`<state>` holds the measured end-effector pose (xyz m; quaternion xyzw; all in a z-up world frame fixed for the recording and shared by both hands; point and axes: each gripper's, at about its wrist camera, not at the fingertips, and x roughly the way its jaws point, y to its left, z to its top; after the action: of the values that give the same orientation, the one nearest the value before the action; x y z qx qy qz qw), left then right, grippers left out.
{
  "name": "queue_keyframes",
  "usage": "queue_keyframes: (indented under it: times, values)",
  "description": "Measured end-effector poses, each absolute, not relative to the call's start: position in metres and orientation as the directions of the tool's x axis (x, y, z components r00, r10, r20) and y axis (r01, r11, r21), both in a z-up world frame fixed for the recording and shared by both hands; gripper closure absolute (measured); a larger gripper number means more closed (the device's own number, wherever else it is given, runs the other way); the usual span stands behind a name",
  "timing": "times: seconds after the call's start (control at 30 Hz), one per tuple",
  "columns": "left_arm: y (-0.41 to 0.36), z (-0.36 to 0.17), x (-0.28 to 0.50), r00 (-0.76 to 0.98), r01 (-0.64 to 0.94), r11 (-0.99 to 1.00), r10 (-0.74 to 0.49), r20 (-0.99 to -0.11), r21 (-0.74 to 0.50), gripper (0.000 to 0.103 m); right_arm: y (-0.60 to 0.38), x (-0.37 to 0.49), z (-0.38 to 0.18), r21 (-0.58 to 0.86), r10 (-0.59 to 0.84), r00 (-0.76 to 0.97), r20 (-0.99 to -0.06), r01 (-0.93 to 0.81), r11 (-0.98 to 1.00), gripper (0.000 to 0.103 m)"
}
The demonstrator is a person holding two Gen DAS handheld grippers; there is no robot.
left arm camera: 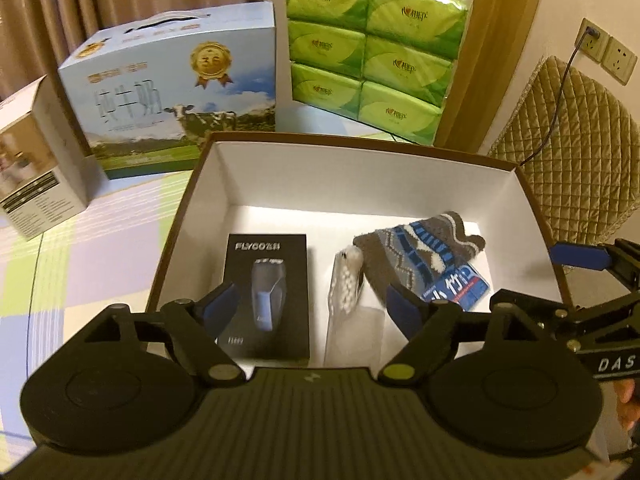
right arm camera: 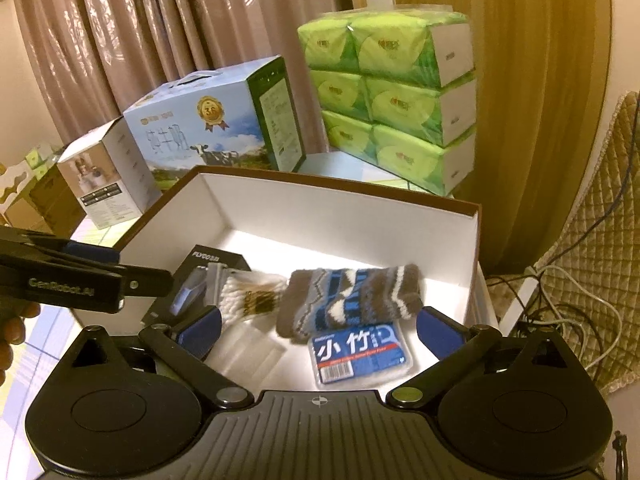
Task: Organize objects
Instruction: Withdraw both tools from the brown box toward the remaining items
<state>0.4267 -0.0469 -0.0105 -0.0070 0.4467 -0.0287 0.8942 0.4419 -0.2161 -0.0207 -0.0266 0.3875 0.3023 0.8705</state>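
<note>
Looking from the left wrist: left gripper (left arm camera: 314,306) spread wide at lower centre, holding nothing, above the box (left arm camera: 360,178). Inside, shaver carton (left arm camera: 267,296) flat at centre, swab bag (left arm camera: 345,292) just right of it, sock (left arm camera: 420,252) further right, overlapping a blue pack (left arm camera: 468,284). Right gripper (left arm camera: 580,258) at the right edge, one pad visible, grip impossible to judge. Milk carton (left arm camera: 172,92) upper left, tissues (left arm camera: 372,56) top centre.

Looking from the right wrist: right gripper (right arm camera: 318,330) wide apart and empty at lower centre, over sock (right arm camera: 348,300), blue pack (right arm camera: 360,354) and swab bag (right arm camera: 252,296). Left gripper (right arm camera: 92,252) at mid left, grip not discernible here.
</note>
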Motion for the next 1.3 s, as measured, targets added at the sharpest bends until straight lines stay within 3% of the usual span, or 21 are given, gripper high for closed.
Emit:
queue_keyframes:
  times: [0.7, 1.3]
  values:
    - [-0.037, 0.015, 0.312, 0.619, -0.049, 0.995, -0.036, -0.784, -0.085, 0.023, -0.234, 0.365, 0.004, 0.219, 0.562, 0.499, -0.66, -0.587, 0.779, 0.002]
    - [-0.032, 0.001, 0.23, 0.576, -0.142, 0.984, -0.007, -0.818, -0.109, 0.021, -0.233, 0.302, -0.012, 0.226, 0.581, 0.406, -0.705, -0.648, 0.727, 0.002]
